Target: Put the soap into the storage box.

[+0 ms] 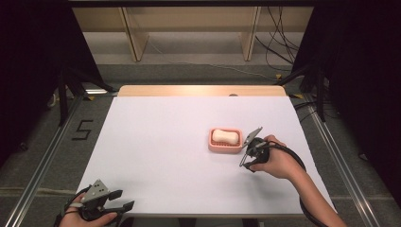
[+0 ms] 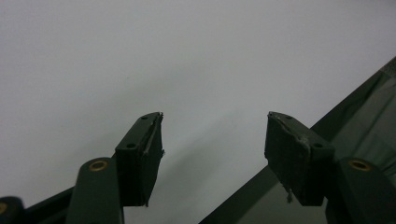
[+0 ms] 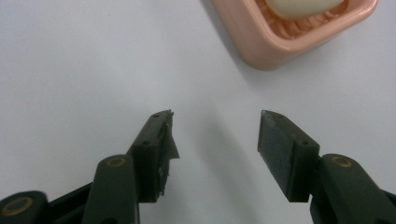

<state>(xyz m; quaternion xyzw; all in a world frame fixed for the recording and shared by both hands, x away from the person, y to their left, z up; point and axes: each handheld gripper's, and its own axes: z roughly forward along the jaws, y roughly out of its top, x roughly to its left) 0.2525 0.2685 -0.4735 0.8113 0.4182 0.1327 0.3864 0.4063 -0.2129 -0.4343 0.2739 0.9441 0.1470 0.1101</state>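
— Where's the soap (image 1: 224, 136)?

— In the pink soap dish (image 1: 225, 140), right of the tabletop's (image 1: 156, 151) middle.

— And the right hand-held gripper (image 1: 246, 152)?

— Just beside the dish, jaws spread, nothing between them.

— The left hand-held gripper (image 1: 124, 200)?

— Down at the near left corner, jaws spread too, holding nothing.

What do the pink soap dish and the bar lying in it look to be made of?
Soap dish: likely moulded plastic, matte pink, with rounded corners and a ribbed floor in the right gripper view. Bar: probably soap, cream, smooth, with soft rounded edges.
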